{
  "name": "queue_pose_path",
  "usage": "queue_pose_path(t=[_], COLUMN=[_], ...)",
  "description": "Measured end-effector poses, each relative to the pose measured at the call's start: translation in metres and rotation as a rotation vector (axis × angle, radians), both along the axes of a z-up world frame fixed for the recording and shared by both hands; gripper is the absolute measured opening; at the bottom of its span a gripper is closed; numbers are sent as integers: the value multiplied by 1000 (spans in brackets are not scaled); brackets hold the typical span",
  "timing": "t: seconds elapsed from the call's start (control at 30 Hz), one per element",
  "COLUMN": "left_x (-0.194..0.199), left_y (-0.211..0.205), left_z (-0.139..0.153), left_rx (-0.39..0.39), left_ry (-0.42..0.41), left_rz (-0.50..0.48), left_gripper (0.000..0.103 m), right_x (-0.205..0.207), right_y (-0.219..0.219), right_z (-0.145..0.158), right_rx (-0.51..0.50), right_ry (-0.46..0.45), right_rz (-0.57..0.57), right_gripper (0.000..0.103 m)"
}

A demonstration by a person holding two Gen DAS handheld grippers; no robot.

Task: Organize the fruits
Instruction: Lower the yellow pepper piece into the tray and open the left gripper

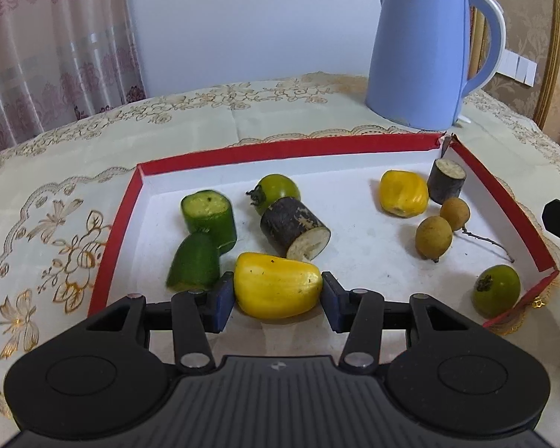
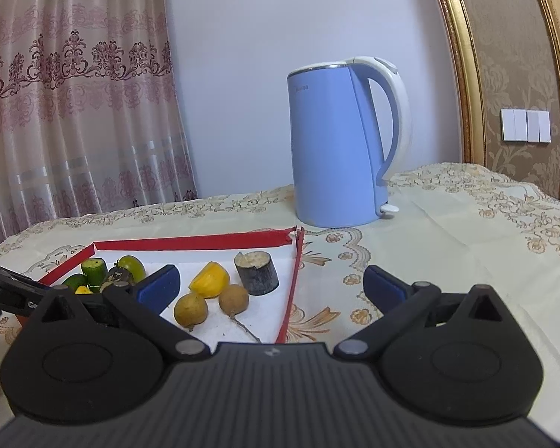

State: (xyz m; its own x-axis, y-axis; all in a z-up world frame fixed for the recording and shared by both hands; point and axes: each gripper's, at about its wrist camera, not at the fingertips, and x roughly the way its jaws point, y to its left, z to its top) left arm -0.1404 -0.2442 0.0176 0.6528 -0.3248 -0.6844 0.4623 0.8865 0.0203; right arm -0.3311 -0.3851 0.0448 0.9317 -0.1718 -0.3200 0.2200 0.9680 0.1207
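Right-wrist view: left-hand fruit group point(image 2: 104, 274) mostly hidden behind the gripper's blue finger point(image 2: 160, 286) and linkage; kinds could not be told. Tray point(image 2: 190, 242) near edge hidden. Kettle point(image 1: 425, 48) top was cut off in left-wrist view; brand lettering unreadable.

A: What is sitting between the left gripper point(image 1: 278, 293)'s blue fingers point(image 1: 222, 300)?
B: A yellow wedge-shaped fruit piece point(image 1: 276, 285); both fingers are pressing its ends inside the red-rimmed white cardboard tray point(image 1: 123, 201).
A: And behind it?
B: A dark-skinned cut cylinder point(image 1: 293, 229) is lying there, with two green cut chunks point(image 1: 205, 240) left of it.
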Motion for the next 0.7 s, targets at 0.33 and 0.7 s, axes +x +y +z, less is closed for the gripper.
queue_pose_path(t=[0.33, 0.7], left_x=[13, 8], left_y=[-11, -11], left_z=[-2, -5], left_rx=[31, 36], left_ry=[-39, -73], left_rz=[4, -6], left_gripper=[48, 47], right_x=[3, 6], right_y=[-5, -10], right_z=[-2, -4], right_rx=[36, 61], right_ry=[19, 34], right_rz=[-5, -10], right_gripper=[103, 103])
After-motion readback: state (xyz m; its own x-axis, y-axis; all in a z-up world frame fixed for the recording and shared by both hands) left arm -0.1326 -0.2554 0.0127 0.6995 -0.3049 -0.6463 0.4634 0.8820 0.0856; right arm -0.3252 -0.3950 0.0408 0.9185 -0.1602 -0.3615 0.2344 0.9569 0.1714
